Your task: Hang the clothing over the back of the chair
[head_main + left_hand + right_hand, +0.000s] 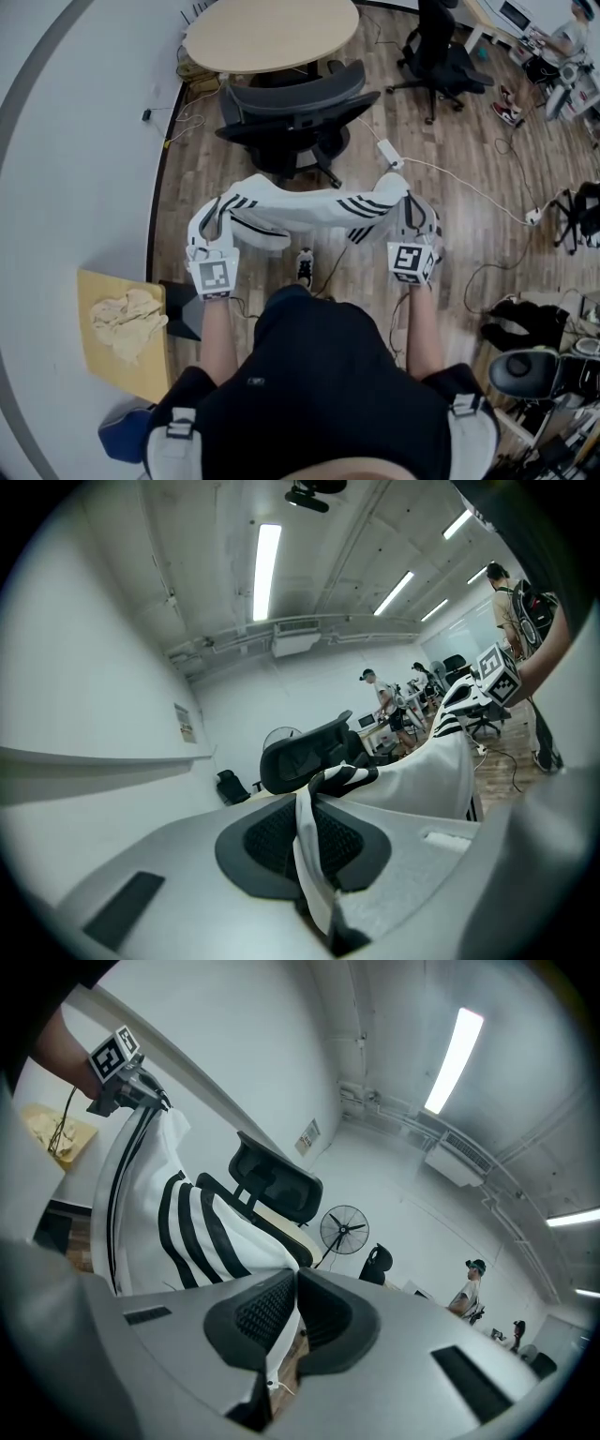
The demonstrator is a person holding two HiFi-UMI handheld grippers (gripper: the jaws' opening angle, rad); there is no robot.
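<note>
The wooden floor spreads out under the person, with a round pale worktop at the far side. A black office chair is parked against it, well short of the person. Its curved back is bare, so the hanging is not yet done.

Between the person and the chair, the white track jacket with black stripes is held up off the floor. It is stretched sideways between the two hands, near the chair but not touching it.

It looks light and thoroughly limp. The middle sags in a soft roll between the two holds, and one end droops below the left hold. I would guess the fabric is smooth and a bit slippery, so it could slide off a curved chair back unless about equal lengths fall on each side.

The wide two-point hold near its ends suits it, since that keeps it spread enough to lay across the top edge.

The left claw is clamped on a narrow fold of the white cloth, which runs up between its dark pads. The right claw is likewise pinched shut on a thin white edge. The striped part hangs just beyond it.
</note>
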